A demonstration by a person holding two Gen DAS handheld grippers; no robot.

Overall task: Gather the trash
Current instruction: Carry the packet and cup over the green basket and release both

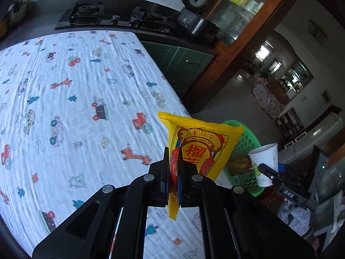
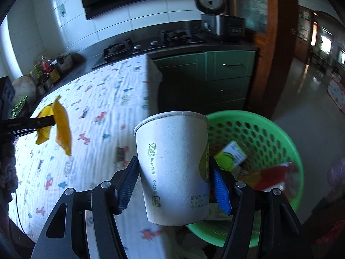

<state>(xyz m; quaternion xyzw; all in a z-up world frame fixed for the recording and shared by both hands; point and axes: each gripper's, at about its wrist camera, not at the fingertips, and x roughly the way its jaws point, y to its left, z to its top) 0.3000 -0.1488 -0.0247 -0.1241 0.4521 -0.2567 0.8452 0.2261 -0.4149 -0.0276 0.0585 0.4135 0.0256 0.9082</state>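
Over the table edge, left gripper is pinching a yellow wrapper; right gripper is squeezing an upright paper cup beside the green basket.

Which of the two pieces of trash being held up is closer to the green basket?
The white paper cup, upright in the right hand-held gripper beside the green basket; the yellow wrapper is farther.

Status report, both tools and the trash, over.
Left tool shut on yellow wrapper. Right tool shut on paper cup. Green basket beside table, nothing blocking.
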